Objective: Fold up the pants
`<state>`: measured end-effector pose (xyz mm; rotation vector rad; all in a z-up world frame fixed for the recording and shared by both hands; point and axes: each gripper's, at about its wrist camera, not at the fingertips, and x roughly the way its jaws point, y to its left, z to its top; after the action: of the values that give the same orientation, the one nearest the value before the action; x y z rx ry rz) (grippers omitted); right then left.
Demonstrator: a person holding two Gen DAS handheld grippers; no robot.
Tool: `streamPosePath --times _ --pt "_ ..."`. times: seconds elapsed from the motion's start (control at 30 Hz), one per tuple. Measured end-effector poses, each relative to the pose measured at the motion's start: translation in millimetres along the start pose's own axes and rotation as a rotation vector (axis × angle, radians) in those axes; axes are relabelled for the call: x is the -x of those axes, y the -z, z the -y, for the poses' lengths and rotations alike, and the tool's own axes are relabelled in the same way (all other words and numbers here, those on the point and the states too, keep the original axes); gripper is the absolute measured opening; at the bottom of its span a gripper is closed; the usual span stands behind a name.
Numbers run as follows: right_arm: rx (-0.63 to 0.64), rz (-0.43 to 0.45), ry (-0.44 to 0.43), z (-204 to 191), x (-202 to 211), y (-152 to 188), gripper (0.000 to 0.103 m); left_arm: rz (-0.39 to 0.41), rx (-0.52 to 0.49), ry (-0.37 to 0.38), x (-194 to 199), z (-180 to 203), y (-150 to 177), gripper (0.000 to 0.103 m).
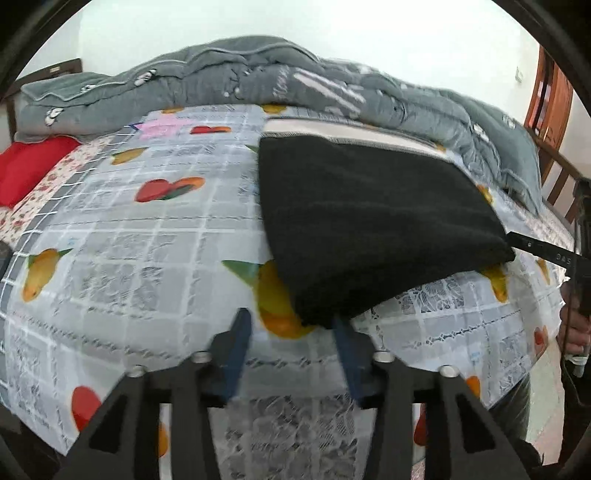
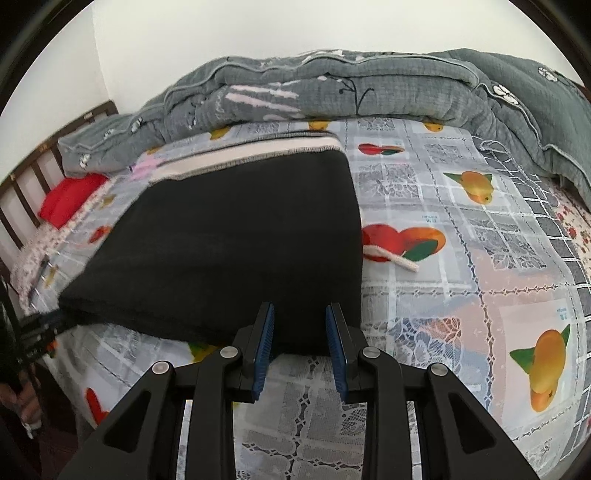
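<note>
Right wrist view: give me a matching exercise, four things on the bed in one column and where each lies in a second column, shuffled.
1. black pants
2. grey quilt
3. red cushion
4. white cord

A. bunched along the far side by the wall
B. on the sheet, just right of the pants
C. far left, by the wooden rail
D. middle of the sheet, folded flat

Pairs: 1-D; 2-A; 3-C; 4-B

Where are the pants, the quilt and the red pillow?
pants point(image 2: 236, 236), right wrist view, middle of black cloth
quilt point(image 2: 369, 88), right wrist view, top fold
red pillow point(image 1: 26, 170), left wrist view, its middle
</note>
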<state>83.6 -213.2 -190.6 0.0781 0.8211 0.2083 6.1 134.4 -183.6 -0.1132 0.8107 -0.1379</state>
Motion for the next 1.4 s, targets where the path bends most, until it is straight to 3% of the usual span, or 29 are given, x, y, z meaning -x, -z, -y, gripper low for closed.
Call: streamPosePath --times 0.1,0.4,0.63,0.87,1.27,1.4 --pt "-0.002 0.021 0.004 4.0 4.8 -7.8 0.029 0.029 0.057 0.070 11.9 -14.5 -3.0 0.060" --pt "-0.027 0.022 0.021 17.4 -12.9 -46.0 0.032 -0.013 0.134 0.107 -21.7 -23.9 -55.0 0.061" --pt "-0.056 -0.001 0.001 24.9 -30.7 -60.7 0.032 -0.085 0.199 0.161 -63.7 -36.5 -78.4 0.049" --pt "-0.071 -0.019 -0.005 33.0 -57.6 -74.1 0.032 -0.155 0.210 0.125 -109.3 -38.4 -111.7 0.044" --pt "-0.100 -0.043 -0.039 39.8 -86.7 -95.0 0.032 -0.187 0.203 0.149 -135.2 -32.6 -134.3 0.038" --pt "-0.119 -0.047 -0.064 41.6 -93.8 -99.6 0.031 -0.184 0.185 0.147 -138.5 -29.7 -138.5 0.031"
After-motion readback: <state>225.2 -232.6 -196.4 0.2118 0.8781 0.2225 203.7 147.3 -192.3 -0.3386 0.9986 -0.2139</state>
